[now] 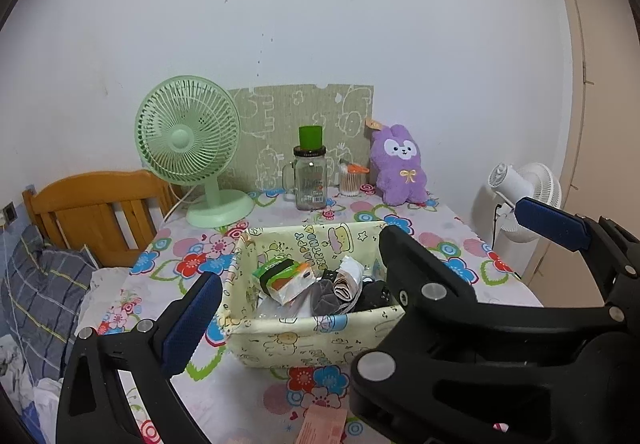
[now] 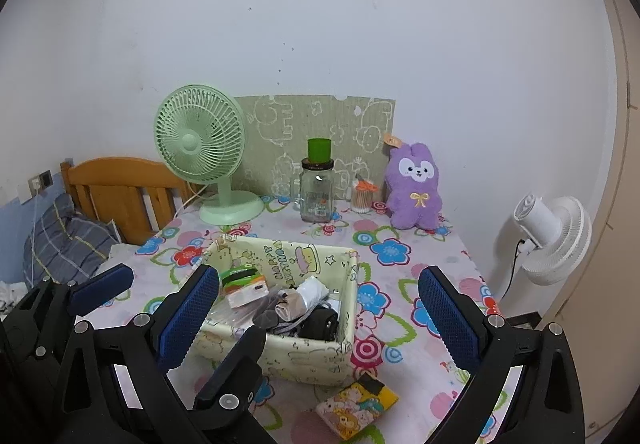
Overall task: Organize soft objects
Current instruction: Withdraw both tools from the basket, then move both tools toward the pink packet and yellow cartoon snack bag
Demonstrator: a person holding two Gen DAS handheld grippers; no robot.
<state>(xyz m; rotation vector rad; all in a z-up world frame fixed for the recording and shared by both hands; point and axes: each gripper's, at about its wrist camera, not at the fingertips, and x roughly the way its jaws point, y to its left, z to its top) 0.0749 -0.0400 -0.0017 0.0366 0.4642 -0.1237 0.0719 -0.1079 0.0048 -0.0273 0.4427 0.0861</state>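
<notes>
A cream cartoon-print fabric basket (image 1: pixel 320 340) (image 2: pixel 312 360) sits mid-table. In it lie a green-and-orange tissue pack (image 1: pixel 284 278) (image 2: pixel 244 284), a grey cloth (image 1: pixel 326 296), a white folded item (image 2: pixel 314 292) and a black pouch (image 2: pixel 320 324). A purple plush rabbit (image 1: pixel 400 167) (image 2: pixel 414 187) stands upright at the back right against the wall. My left gripper (image 1: pixel 320 284) is open over the basket's near side, and my right gripper (image 2: pixel 318 276) (image 1: pixel 454 222) is open beside it. The two overlap, and the right gripper hides the left one's right finger. Neither holds anything.
A green desk fan (image 1: pixel 188 147), a glass jar with a green lid (image 1: pixel 310 175) and a cotton-swab pot (image 1: pixel 351 179) line the back. A cartoon-print packet (image 2: pixel 356 404) lies near the front edge. A white fan (image 2: pixel 552 240) stands right of the table; a wooden headboard (image 1: pixel 96 211) and pillow are left.
</notes>
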